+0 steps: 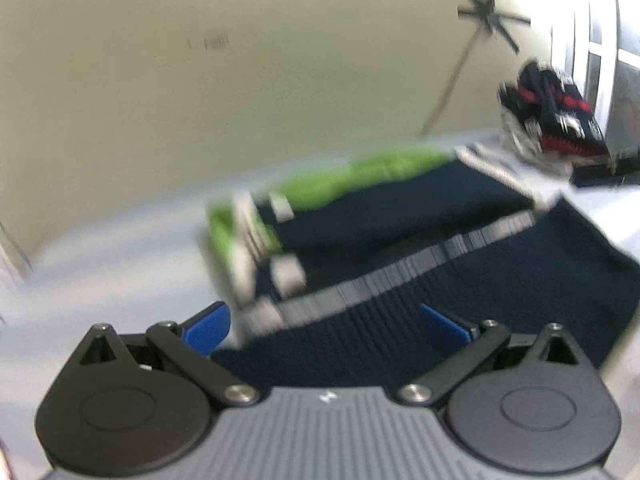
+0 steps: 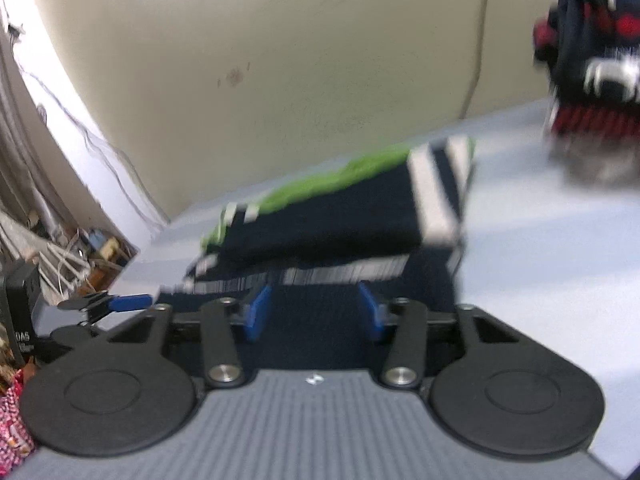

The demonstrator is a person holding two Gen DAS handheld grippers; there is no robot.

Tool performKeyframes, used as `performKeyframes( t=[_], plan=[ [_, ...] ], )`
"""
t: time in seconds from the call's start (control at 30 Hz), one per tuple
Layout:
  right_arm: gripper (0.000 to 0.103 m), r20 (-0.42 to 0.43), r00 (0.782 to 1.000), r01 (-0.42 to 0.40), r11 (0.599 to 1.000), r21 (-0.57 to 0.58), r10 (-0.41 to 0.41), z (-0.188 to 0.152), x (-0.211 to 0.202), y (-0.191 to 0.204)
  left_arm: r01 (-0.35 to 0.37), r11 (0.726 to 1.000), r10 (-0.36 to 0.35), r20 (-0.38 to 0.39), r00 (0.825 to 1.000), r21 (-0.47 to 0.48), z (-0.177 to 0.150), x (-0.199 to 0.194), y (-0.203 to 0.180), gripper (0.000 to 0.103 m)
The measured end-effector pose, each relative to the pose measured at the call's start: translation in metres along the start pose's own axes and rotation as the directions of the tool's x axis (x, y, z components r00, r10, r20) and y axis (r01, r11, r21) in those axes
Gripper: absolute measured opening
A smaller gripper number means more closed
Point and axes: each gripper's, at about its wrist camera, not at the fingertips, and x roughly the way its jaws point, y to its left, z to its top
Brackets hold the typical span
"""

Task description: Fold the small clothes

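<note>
Left wrist view: our left claw (image 1: 324, 326) spreads wide over the navy garment (image 1: 400, 272) on the desk (image 1: 100, 264); our right claw (image 2: 314, 312), also wide, straddles its hem. We should pinch both corners evenly before folding.

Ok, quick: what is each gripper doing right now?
Left gripper: open, over the navy knit garment, holding nothing.
Right gripper: open, over the same garment, holding nothing.
</note>
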Motion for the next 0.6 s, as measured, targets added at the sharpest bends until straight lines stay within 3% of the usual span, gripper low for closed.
performKeyframes(
  t=[0.1,0.23,0.33,0.4,0.6],
  plan=[
    [0.051,0.035,0.999,0.025,0.999,-0.036,-0.024,0.065,-0.001,0.000,-0.007,1.000,0.007,0.025,1.000,0.008,0.049,0.011,0.017,0.103],
    [0.051,-0.024,0.999,0.024,0.998,-0.062,-0.026,0.127,0.055,-0.002,-0.034,0.999,0.034,-0.031,0.999,0.002,0.102,0.075,0.035,0.103],
    [0.054,-0.096,0.995,0.029,0.998,-0.061,-0.035,0.144,0.115,-0.013,-0.071,0.997,0.069,-0.128,0.989,-0.013,0.124,0.142,0.045,0.103],
    [0.063,-0.152,0.987,0.041,0.999,-0.036,-0.046,0.146,0.157,-0.027,-0.084,0.996,0.079,-0.188,0.979,-0.019,0.130,0.181,0.050,0.103],
    [0.066,-0.307,0.952,0.024,0.999,0.046,-0.009,0.136,0.249,-0.066,-0.005,0.995,-0.022,-0.276,0.961,-0.098,0.131,0.242,0.063,0.103]
  ],
)
